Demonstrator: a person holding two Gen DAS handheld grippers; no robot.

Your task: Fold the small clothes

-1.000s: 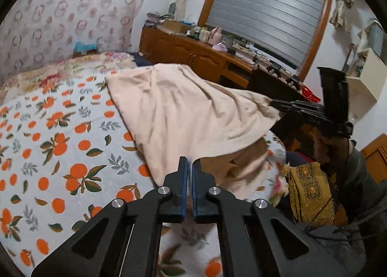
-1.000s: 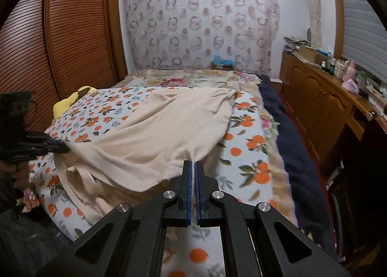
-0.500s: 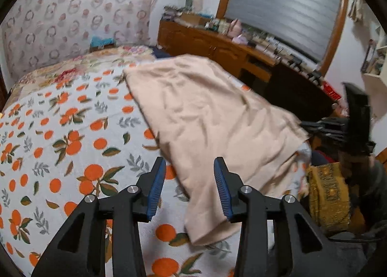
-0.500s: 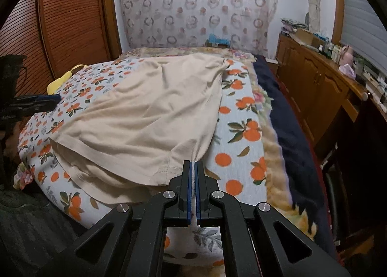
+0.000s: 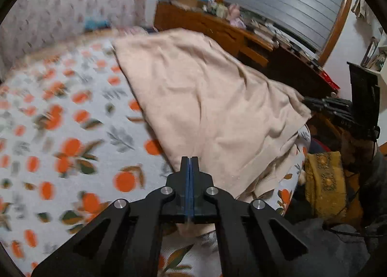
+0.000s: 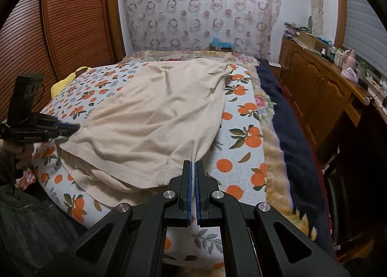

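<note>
— Two corners of the beige cotton garment [image 6: 157, 117] are pinched, right?

— Yes. It lies spread across the near half of the bed, its hemmed edge hanging slightly over the near side. The left gripper [image 5: 190, 159] slopes downward, and its jaws have just closed on the garment's near left corner, blue pads pressed together with cloth between them.

— And the other hand?

— The right gripper [image 6: 193, 163] slopes down at much the same tilt, with its jaws clamped tight on the near right corner; a thin strip of fabric shows between the pads. In the right wrist view, a hand [image 6: 20, 152] grasps the left tool's handle at the far left.

— What is beneath the garment?

— A white bedsheet printed with oranges and leaves [image 6: 244, 131], with a dark navy blanket [image 6: 285, 119] along its right edge and a yellow cushion [image 6: 65, 81] at the left.

— The room?

— A circle-patterned curtain [image 6: 200, 8] covers the far wall. Brown slatted wardrobe doors [image 6: 60, 18] stand on the left, and a cluttered wooden dresser [image 6: 321, 83] sits beneath a shuttered window on the right.
</note>
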